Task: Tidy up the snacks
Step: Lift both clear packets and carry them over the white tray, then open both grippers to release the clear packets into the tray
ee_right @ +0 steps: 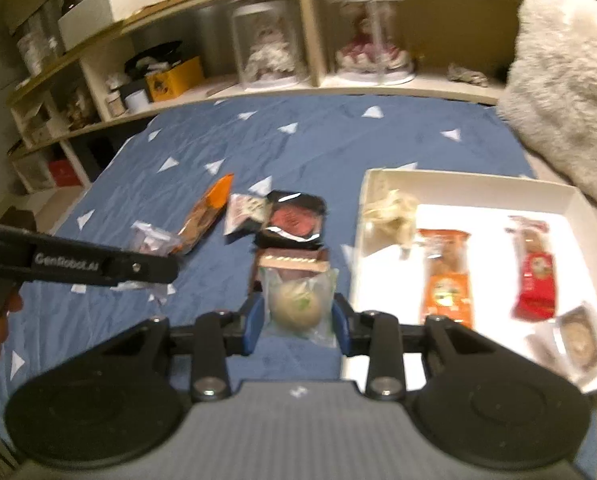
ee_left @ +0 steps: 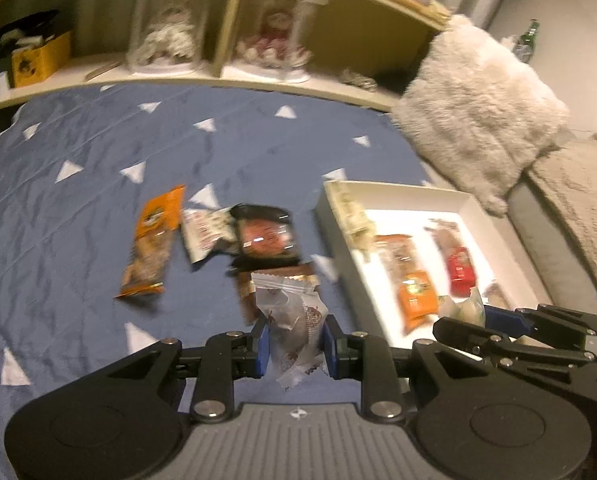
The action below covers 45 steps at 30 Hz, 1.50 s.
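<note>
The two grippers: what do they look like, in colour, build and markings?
Both match. The left gripper and right gripper have black linkage arms with silver bolts, blue finger pads, round black housings and a ribbed grey body with a small white logo. White "GenRobot.AI" lettering runs along the left one's side.

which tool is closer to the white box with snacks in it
Right. The right tool, shut on a round wrapped snack, sits beside the white box; the left tool is farther out over the blue bedspread.

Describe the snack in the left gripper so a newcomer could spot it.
On the blue triangle-print bedspread, left of the white tray, the left gripper is shut on a crinkly white wrapper with brown print. Unlike its orange and black neighbours, it is pale.
</note>
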Each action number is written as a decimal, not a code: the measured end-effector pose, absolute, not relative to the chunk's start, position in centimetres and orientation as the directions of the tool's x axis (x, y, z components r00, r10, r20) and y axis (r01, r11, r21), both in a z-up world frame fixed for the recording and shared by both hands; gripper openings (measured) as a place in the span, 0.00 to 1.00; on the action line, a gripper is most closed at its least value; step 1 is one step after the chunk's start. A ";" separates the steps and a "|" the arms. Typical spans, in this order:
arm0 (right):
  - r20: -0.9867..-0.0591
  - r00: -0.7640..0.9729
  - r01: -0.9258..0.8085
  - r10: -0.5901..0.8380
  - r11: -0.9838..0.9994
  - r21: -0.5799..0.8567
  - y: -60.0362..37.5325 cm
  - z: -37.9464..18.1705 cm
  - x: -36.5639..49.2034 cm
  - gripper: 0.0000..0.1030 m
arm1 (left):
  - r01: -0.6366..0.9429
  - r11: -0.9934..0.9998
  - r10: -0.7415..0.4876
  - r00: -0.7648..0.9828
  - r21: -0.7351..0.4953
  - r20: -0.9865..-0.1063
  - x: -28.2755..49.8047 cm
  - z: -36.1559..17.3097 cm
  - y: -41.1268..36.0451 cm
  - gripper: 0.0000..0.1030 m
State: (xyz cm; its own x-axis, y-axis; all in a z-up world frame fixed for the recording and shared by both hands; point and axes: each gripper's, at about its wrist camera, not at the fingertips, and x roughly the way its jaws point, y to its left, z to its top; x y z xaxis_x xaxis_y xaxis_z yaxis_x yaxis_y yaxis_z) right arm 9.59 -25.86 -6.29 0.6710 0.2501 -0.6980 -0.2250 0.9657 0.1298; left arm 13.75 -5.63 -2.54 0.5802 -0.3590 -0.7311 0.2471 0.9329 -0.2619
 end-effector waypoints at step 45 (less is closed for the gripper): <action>-0.772 0.628 0.044 0.098 0.986 0.161 -41.2 -9.4 10.7 0.43 | 0.372 0.884 -0.426 0.393 -0.283 -0.815 18.4 -7.2 -22.1 0.30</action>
State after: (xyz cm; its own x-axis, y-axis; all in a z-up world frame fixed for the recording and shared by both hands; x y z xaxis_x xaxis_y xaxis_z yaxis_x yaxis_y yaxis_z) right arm 10.66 -41.15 -9.36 0.6280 0.0976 -0.7720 0.0444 0.9860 0.1608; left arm 18.37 -22.06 -7.16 0.3928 -0.4265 -0.8147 0.3720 0.8839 -0.2833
